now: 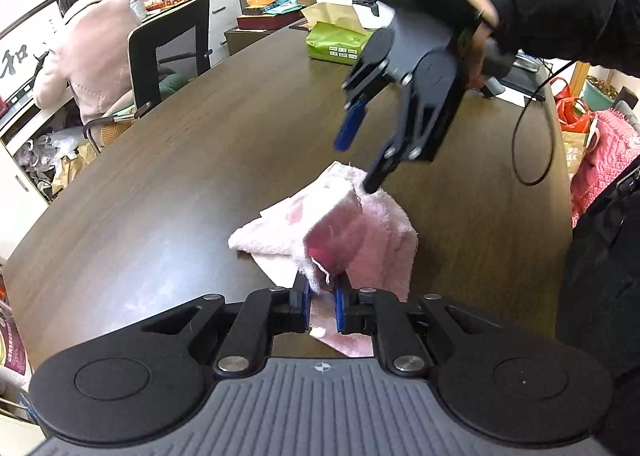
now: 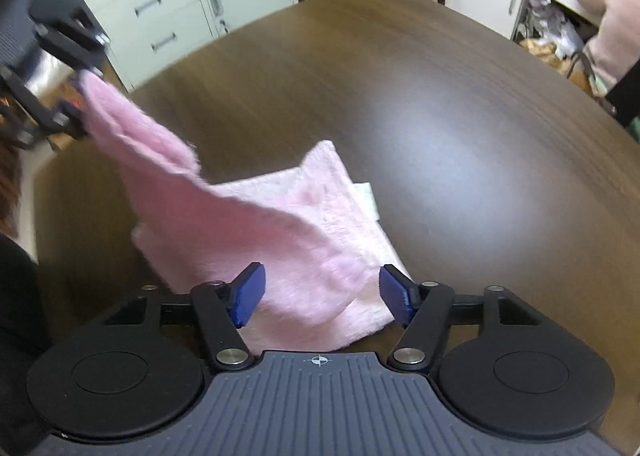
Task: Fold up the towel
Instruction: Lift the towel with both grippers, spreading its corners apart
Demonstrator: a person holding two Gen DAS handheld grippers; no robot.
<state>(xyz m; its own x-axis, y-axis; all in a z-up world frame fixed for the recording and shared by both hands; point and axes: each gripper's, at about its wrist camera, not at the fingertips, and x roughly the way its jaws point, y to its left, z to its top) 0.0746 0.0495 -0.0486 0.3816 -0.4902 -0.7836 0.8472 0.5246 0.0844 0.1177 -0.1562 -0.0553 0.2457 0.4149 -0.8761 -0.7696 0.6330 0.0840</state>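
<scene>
A pink towel [image 1: 340, 232] lies partly folded on the dark wooden table [image 1: 200, 159]. My left gripper [image 1: 322, 306] is shut on one corner of the towel and holds it up off the table. In the right wrist view the lifted corner rises to the left gripper [image 2: 78, 95] at the far left, and the rest of the towel [image 2: 288, 232] lies flat. My right gripper [image 2: 320, 292] is open and empty just above the towel's near edge. In the left wrist view the right gripper [image 1: 356, 159] hovers open over the towel's far corner.
A green packet [image 1: 336, 41], papers and boxes sit at the table's far end. A person in a pink coat [image 1: 92, 55] sits on a chair [image 1: 172, 51] at the left. White drawers [image 2: 160, 3] stand beyond the table. A black cable [image 1: 536, 135] hangs at the right.
</scene>
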